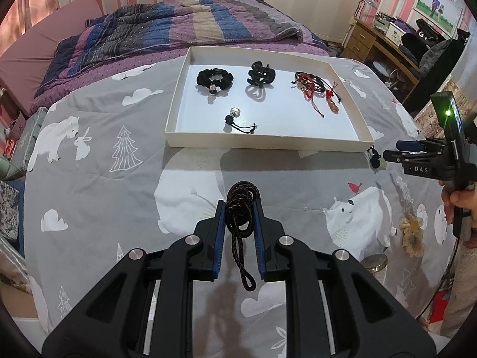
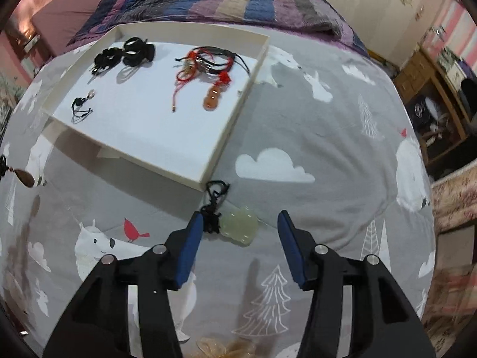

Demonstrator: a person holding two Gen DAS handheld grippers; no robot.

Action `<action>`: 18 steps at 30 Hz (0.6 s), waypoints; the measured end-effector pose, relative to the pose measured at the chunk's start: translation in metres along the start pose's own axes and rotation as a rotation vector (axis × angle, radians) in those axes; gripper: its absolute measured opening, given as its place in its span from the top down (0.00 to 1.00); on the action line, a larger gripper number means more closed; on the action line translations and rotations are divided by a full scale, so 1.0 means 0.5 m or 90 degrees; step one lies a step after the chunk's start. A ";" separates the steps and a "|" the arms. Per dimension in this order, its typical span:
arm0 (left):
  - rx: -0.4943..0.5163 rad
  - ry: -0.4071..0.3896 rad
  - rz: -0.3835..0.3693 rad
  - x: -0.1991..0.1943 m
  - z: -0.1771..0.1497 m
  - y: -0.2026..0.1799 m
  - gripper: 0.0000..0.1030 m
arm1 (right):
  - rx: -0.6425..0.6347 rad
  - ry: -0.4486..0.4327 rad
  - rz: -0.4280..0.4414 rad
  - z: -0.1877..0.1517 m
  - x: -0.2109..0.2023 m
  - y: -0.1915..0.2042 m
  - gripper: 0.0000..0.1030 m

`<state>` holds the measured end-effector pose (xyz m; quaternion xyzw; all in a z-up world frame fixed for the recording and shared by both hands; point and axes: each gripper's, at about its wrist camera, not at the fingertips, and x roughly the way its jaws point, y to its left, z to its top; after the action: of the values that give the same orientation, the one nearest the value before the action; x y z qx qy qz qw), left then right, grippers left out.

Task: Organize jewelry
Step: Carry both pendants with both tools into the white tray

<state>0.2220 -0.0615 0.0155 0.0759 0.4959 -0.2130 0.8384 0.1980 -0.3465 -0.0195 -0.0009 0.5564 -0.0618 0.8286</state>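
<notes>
My left gripper (image 1: 239, 205) is shut on a dark braided cord (image 1: 240, 217) and holds it above the grey blanket, in front of the white tray (image 1: 268, 144). The cord's brown pendant (image 2: 25, 177) hangs at the left edge of the right wrist view. The tray holds a black scrunchie (image 1: 214, 79), a black hair claw (image 1: 261, 74), red and black bracelets (image 1: 313, 85) and a small ring charm (image 1: 235, 113). My right gripper (image 2: 240, 220) is open around a pale green jade pendant (image 2: 238, 228) with a black cord, lying by the tray's corner (image 2: 205, 180).
A cream scrunchie (image 1: 413, 234) and a round gold-rimmed item (image 1: 375, 262) lie on the blanket at right. A striped quilt (image 1: 190, 26) is heaped behind the tray. A wooden desk (image 1: 384, 41) stands far right.
</notes>
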 end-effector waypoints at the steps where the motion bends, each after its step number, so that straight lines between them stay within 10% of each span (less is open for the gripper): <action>1: -0.001 0.001 0.003 0.000 0.001 0.002 0.84 | -0.002 0.000 0.005 0.001 -0.001 0.004 0.49; 10: -0.014 0.007 0.002 0.006 0.011 0.019 0.84 | -0.064 0.029 0.000 0.019 0.042 0.061 0.52; 14: -0.014 0.007 0.006 0.010 0.023 0.023 0.84 | -0.062 0.042 -0.009 0.019 0.059 0.061 0.80; 18: -0.013 0.006 0.007 0.012 0.038 0.027 0.84 | -0.059 0.039 -0.020 0.019 0.057 0.054 0.86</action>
<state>0.2454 -0.0576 0.0188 0.0707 0.5013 -0.2028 0.8382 0.2199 -0.3234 -0.0442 -0.0458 0.5834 -0.0491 0.8094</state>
